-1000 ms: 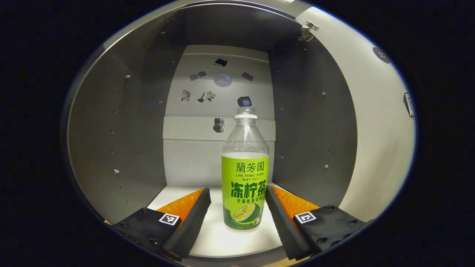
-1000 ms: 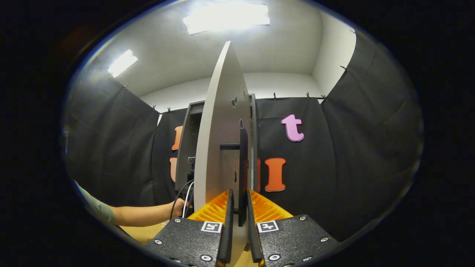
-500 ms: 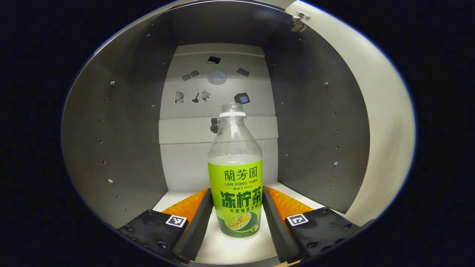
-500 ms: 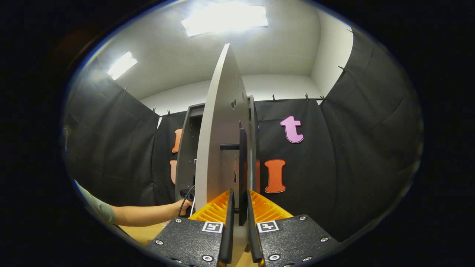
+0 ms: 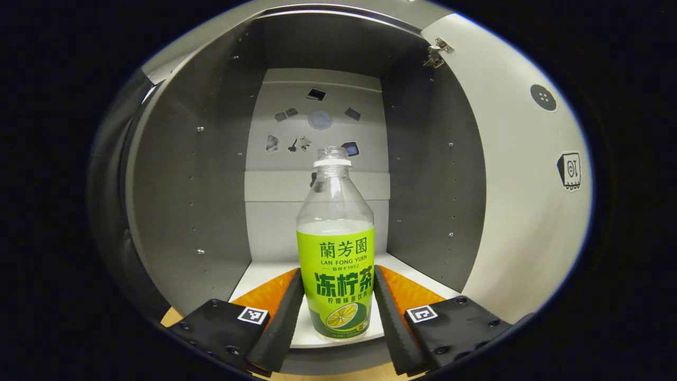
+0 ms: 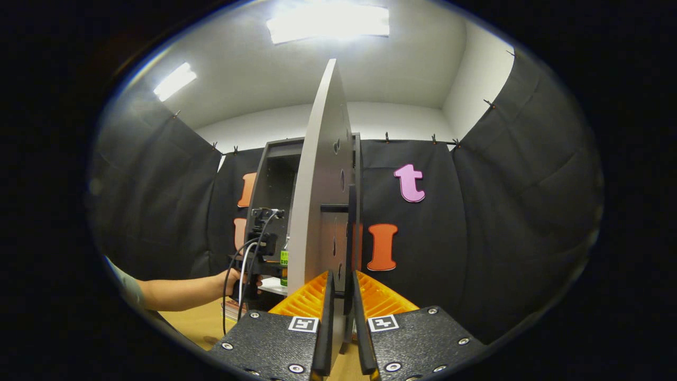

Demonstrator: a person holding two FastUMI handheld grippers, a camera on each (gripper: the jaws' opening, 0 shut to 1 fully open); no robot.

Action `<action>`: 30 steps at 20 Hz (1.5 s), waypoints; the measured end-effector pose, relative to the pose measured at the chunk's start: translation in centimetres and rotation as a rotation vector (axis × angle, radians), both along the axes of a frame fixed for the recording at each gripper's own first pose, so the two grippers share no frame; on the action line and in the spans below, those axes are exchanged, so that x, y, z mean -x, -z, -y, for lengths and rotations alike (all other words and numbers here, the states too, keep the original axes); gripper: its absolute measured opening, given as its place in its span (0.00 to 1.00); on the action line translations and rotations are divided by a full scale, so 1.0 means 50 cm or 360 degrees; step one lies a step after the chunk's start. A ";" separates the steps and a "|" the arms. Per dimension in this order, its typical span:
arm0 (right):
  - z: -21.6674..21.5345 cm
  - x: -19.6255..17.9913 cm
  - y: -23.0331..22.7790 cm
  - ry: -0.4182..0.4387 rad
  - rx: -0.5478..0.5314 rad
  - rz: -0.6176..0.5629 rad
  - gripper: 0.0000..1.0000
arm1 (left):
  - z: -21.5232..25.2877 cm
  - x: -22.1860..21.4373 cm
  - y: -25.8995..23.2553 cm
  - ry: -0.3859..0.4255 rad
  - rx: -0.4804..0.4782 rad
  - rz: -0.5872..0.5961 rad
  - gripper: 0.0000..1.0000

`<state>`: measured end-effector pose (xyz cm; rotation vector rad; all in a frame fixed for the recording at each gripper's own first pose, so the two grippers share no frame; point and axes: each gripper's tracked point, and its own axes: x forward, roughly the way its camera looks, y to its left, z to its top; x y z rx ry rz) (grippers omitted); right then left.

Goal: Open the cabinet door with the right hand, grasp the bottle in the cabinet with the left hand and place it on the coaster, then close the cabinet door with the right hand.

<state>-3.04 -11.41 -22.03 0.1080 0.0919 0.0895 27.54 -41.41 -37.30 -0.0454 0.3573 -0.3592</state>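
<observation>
A booth draped in black cloth point(image 6: 502, 211) is seen, with a grey cabinet point(image 5: 180, 201) standing open. Its door point(image 6: 322, 185) is swung wide, the dark handle point(image 6: 350, 238) pinched between the nearly closed right gripper point(image 6: 341, 328). Inside, on the white shelf point(image 5: 264, 275), the green-labelled bottle point(image 5: 335, 254) is clasped at both sides by the left gripper point(image 5: 336, 312).

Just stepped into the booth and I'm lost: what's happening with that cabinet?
A person is working two handheld grippers. The right gripper has its jaws closed on the handle of the open cabinet door, holding it open. The left gripper reaches into the cabinet, its jaws on either side of the green-labelled bottle, touching its sides. The bottle is upright, near the shelf's front edge. It isn't on the coaster yet.
</observation>
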 end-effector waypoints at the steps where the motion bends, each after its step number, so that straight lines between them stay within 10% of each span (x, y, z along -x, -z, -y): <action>1: -0.002 0.006 0.005 -0.0001 0.0000 -0.0031 0.27 | 0.002 -0.001 -0.001 0.0004 -0.0006 0.0010 0.80; 22: -0.062 0.114 -0.042 0.0083 0.0069 -0.0117 0.68 | -0.002 -0.007 -0.002 -0.0035 -0.0039 0.0146 0.78; 30: -0.065 0.139 -0.034 0.0077 0.0046 -0.0109 0.70 | -0.005 -0.007 0.017 -0.0037 -0.0080 0.0135 0.78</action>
